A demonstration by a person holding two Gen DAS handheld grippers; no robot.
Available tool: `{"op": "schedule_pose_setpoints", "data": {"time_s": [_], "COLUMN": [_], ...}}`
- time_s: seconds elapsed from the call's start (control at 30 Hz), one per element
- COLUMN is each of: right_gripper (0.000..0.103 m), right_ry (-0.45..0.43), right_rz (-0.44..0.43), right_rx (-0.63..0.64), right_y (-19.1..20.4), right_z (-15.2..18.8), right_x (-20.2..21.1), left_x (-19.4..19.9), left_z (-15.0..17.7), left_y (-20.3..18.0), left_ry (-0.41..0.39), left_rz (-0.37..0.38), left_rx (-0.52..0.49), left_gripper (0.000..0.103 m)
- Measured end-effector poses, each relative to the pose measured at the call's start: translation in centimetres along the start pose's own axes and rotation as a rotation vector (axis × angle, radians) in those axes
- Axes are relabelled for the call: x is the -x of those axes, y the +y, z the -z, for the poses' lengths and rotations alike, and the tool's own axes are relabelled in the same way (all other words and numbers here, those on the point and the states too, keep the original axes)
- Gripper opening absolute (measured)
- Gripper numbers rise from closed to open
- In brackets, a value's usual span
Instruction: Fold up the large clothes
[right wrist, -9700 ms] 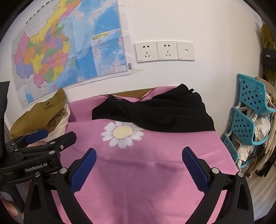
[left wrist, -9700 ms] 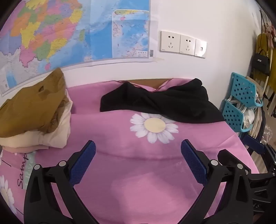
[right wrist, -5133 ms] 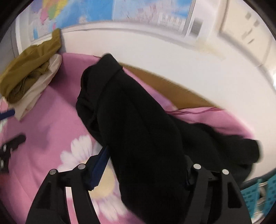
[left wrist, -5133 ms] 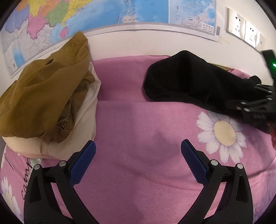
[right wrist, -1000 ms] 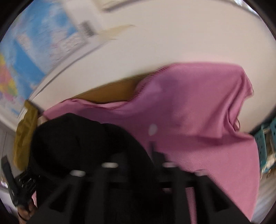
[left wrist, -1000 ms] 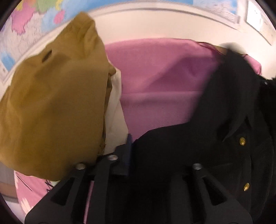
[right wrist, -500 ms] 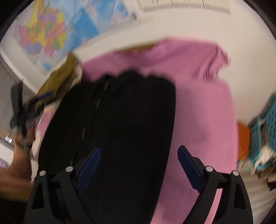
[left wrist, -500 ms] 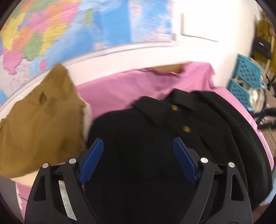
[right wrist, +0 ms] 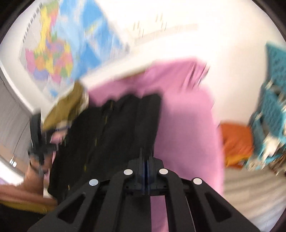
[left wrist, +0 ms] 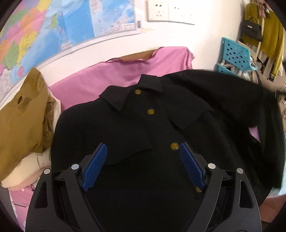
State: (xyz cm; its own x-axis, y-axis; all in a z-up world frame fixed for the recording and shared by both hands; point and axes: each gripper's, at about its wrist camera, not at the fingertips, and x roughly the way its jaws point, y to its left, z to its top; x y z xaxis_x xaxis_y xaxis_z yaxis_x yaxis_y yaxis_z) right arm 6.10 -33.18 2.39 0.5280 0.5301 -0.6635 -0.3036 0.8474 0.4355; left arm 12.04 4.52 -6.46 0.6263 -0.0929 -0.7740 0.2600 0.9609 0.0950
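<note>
A black coat (left wrist: pixel 143 128) with gold buttons lies spread front-up on the pink sheet (left wrist: pixel 110 75), collar toward the wall. My left gripper (left wrist: pixel 143 160) is open and empty just above the coat's middle. The right wrist view is blurred: my right gripper (right wrist: pixel 145 160) has its jaws together on the coat's right edge (right wrist: pixel 125 128). The coat's right part (left wrist: pixel 241 100) is lifted and blurred in the left wrist view.
A pile of mustard and cream clothes (left wrist: pixel 23 121) sits left of the coat. A blue plastic rack (left wrist: pixel 234 55) stands at the right by the wall. A map (left wrist: pixel 53 26) and wall sockets (left wrist: pixel 169 10) are behind. An orange item (right wrist: pixel 236 142) lies on the floor.
The coat was laid out flat and both grippers opened half a second ago. Now the right gripper has shut on the coat's right edge and is moving fast; the left stays open.
</note>
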Motion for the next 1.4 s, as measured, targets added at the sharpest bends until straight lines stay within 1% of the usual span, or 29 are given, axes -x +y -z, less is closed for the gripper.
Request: {"op": "schedule_pose_setpoints", "data": {"time_s": [0.03, 0.1, 0.17, 0.2, 0.23, 0.3, 0.33, 0.37, 0.4, 0.43, 0.47, 0.5, 0.57, 0.6, 0.67, 0.7, 0.73, 0.77, 0.8, 0.83, 0.87, 0.9, 1.0, 1.07, 1.13, 1.17, 1.23, 1.27, 1.4], "right_gripper": [0.002, 0.002, 0.002, 0.003, 0.003, 0.008, 0.010, 0.022, 0.044, 0.056, 0.072, 0.074, 0.074, 0.074, 0.073, 0.072, 0.067, 0.052, 0.030, 0.016, 0.005, 0.005, 0.004, 0.004, 0.004, 0.004, 0.004, 0.005, 0.006], "right_ry": [-0.049, -0.075, -0.047, -0.032, 0.006, 0.069, 0.086, 0.109, 0.105, 0.094, 0.077, 0.072, 0.064, 0.068, 0.072, 0.070, 0.075, 0.077, 0.078, 0.082, 0.083, 0.069, 0.005, -0.075, -0.122, -0.138, -0.137, -0.114, 0.003], "right_rz": [0.029, 0.044, 0.070, 0.079, 0.082, 0.075, 0.063, 0.044, 0.048, 0.048, 0.011, -0.023, -0.099, -0.118, -0.121, -0.122, -0.104, -0.105, -0.130, -0.132, -0.135, -0.156, -0.146, -0.168, -0.168, -0.161, -0.160, -0.163, -0.176], "right_rx": [-0.017, -0.062, -0.097, -0.137, -0.165, -0.196, -0.228, -0.269, -0.293, -0.306, -0.333, -0.343, -0.352, -0.349, -0.318, -0.294, -0.271, -0.260, -0.242, -0.220, -0.205, -0.195, -0.145, -0.103, -0.034, 0.025, 0.102, 0.160, 0.271], "right_y": [-0.8, -2.7, -4.6, -5.8, -6.9, -8.1, -9.0, -10.1, -10.6, -10.5, -11.2, -11.4, -11.7, -11.6, -11.2, -10.8, -10.2, -9.8, -9.3, -8.7, -8.3, -7.7, -5.9, -3.9, -1.9, -0.1, 2.6, 4.8, 10.0], "right_z": [-1.4, -2.9, -3.2, -2.9, -2.4, -0.8, 0.1, 1.3, 2.3, 2.9, 4.1, 4.9, 6.6, 7.4, 9.1, 9.7, 10.2, 10.4, 10.6, 10.7, 10.8, 10.5, 8.9, 6.5, 4.5, 3.0, 0.8, -0.6, -3.8], "right_x": [1.2, 1.4, -0.2, -1.4, -2.8, -4.9, -5.5, -6.2, -6.2, -6.1, -5.5, -5.0, -4.2, -3.8, -3.1, -2.6, -2.1, -1.9, -1.6, -1.4, -1.1, -0.7, 2.0, 4.8, 6.8, 7.7, 8.0, 7.5, 2.6], "left_x": [0.4, 0.8, 0.7, 0.6, 0.4, 0.2, 0.0, -0.1, -0.2, -0.3, -0.3, -0.3, -0.3, -0.2, -0.2, -0.4, -0.5, -0.6, -0.7, -0.7, -0.7, -0.7, -0.3, 0.1, 0.7, 0.8, 1.5, 1.7, 3.2], "left_z": [0.1, 0.1, 0.4, 0.6, 1.0, 1.4, 1.8, 2.0, 2.2, 2.4, 2.6, 2.7, 2.7, 2.7, 2.5, 2.5, 2.4, 2.4, 2.4, 2.4, 2.4, 2.3, 2.0, 2.0, 1.9, 1.9, 1.8, 1.8, 2.0], "left_y": [-0.3, -0.9, -1.9, -2.3, -3.1, -3.9, -4.5, -4.8, -5.1, -5.5, -5.7, -5.9, -5.9, -5.9, -6.0, -6.1, -6.1, -6.2, -6.3, -6.5, -6.8, -7.0, -7.7, -7.8, -7.8, -7.7, -7.2, -7.0, -5.1], "left_ry": [-0.005, -0.012, -0.014, -0.012, -0.005, 0.001, 0.007, 0.011, 0.016, 0.019, 0.021, 0.021, 0.022, 0.021, 0.023, 0.026, 0.028, 0.031, 0.032, 0.032, 0.031, 0.030, 0.016, 0.005, -0.007, -0.010, -0.025, -0.032, -0.073], "left_rz": [0.010, 0.011, 0.017, 0.020, 0.025, 0.032, 0.050, 0.060, 0.070, 0.076, 0.083, 0.093, 0.108, 0.113, 0.132, 0.136, 0.138, 0.140, 0.141, 0.145, 0.147, 0.149, 0.155, 0.163, 0.175, 0.179, 0.201, 0.206, 0.216], "left_rx": [-0.010, -0.021, -0.042, -0.050, -0.065, -0.078, -0.083, -0.085, -0.087, -0.090, -0.092, -0.089, -0.075, -0.071, -0.056, -0.051, -0.049, -0.048, -0.048, -0.049, -0.051, -0.054, -0.070, -0.076, -0.083, -0.082, -0.071, -0.065, -0.026], "left_gripper": [0.085, 0.086, 0.086, 0.086, 0.087, 0.087, 0.087, 0.088, 0.088, 0.088, 0.088, 0.088, 0.090, 0.090, 0.090, 0.090, 0.090, 0.090, 0.090, 0.090, 0.090, 0.090, 0.090, 0.090, 0.091, 0.091, 0.091, 0.091, 0.092]}}
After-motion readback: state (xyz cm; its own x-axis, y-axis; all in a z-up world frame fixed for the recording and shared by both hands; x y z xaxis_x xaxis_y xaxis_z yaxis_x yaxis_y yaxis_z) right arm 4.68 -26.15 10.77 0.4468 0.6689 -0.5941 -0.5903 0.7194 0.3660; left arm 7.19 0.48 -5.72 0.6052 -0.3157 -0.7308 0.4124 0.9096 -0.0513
